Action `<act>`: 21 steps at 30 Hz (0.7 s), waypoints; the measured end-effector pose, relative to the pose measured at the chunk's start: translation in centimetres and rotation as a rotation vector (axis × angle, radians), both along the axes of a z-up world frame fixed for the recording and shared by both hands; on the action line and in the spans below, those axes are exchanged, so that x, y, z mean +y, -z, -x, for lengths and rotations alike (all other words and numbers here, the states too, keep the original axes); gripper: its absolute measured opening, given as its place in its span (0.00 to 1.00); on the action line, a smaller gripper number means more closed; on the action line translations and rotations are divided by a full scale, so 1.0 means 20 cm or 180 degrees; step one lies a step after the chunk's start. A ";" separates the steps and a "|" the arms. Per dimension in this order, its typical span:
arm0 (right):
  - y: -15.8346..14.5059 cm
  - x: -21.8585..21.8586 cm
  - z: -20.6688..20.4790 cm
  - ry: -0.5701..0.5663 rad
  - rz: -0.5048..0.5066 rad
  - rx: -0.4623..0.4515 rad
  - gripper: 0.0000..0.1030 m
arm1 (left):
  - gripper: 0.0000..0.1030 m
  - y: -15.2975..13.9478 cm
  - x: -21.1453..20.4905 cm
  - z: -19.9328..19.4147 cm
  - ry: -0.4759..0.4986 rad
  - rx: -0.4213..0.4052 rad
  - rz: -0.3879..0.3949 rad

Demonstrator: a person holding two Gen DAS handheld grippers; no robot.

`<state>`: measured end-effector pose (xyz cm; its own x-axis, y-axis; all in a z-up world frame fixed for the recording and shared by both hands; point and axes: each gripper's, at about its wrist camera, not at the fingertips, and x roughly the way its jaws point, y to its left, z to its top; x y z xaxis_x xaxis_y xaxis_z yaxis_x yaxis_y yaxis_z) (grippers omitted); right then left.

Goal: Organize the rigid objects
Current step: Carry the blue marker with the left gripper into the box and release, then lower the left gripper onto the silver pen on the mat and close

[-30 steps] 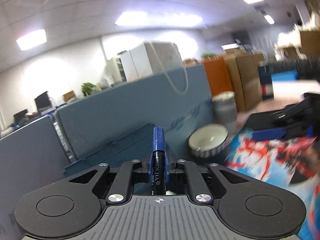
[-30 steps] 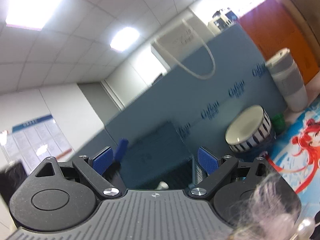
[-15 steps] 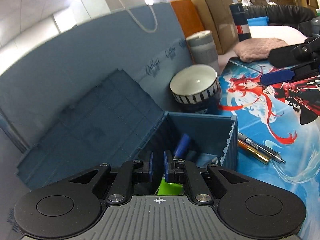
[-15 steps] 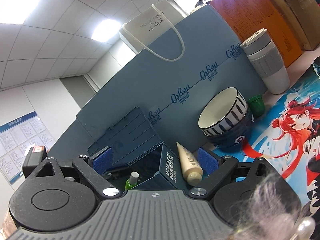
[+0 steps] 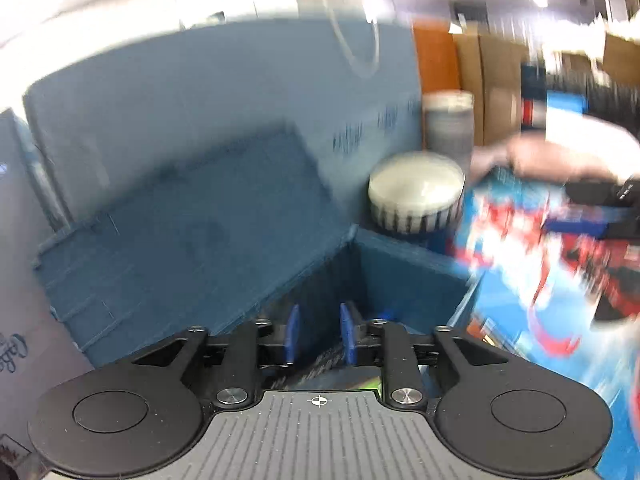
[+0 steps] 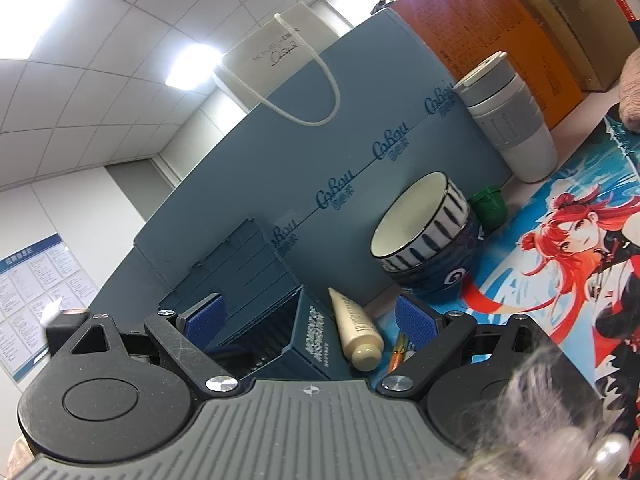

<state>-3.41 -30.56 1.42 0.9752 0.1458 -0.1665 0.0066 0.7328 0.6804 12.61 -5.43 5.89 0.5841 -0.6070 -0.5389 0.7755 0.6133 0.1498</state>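
While our left claw (image 5: 316, 338) hangs over the open blue box (image 5: 416, 292), its jaws have just been opening and now stand a narrow gap apart with nothing between the pads, so we judge the drop-off step to be ending; a blue pen (image 5: 387, 314) seems to lie inside the box just past the right pad, though blur makes that uncertain. Our right claw (image 6: 308, 320) is spread wide and holds nothing, pointing over the near corner of the same box (image 6: 316, 336). Just beside the box, a cream tube (image 6: 356, 332) lies on the tabletop mat (image 6: 532, 280) with its cap toward us, and an orange pen (image 6: 396, 354) shows partly behind the right pad; both lie loose outside the box, so we take them for the next things to tidy. For the next move we would lower the right claw, centre the tube between the pads, close on its body and carry it over the box wall. Farther off stand a striped bowl (image 6: 424, 224), a small green cup (image 6: 488, 208), a white tumbler (image 6: 512, 120) and the blue panel (image 6: 360, 152), all of which we should stay clear of.
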 end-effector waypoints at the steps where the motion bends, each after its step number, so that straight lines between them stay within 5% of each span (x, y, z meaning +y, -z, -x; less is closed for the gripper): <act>1: 0.00 -0.01 0.00 0.0024 -0.0006 -0.0004 0.89 | 0.37 -0.03 0.01 0.05 -0.0004 -0.0069 0.0130; 4: 0.00 -0.04 0.02 0.0084 -0.0052 -0.0039 0.89 | 0.68 -0.08 0.05 0.25 0.0057 -0.0450 0.0529; 5: 0.00 -0.05 0.03 0.0110 -0.0068 -0.0052 0.89 | 0.71 -0.09 0.06 0.31 0.0093 -0.0490 0.0638; 10: 0.01 -0.10 0.07 0.0232 -0.0146 -0.0093 0.89 | 0.71 -0.02 0.01 0.52 0.0436 -0.0278 0.0791; 14: 0.01 -0.12 0.09 0.0250 -0.0191 -0.0124 0.89 | 0.71 0.12 -0.11 0.57 0.0641 0.0205 0.0624; 21: 0.01 -0.12 0.10 0.0254 -0.0216 -0.0123 0.89 | 0.68 0.28 -0.28 0.53 0.0584 0.0648 0.0373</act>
<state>-5.38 -33.05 1.19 0.9896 0.0773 -0.1210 0.0358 0.6832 0.7294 2.04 -11.07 0.27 0.3460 -0.7574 -0.5538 0.8819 0.4640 -0.0837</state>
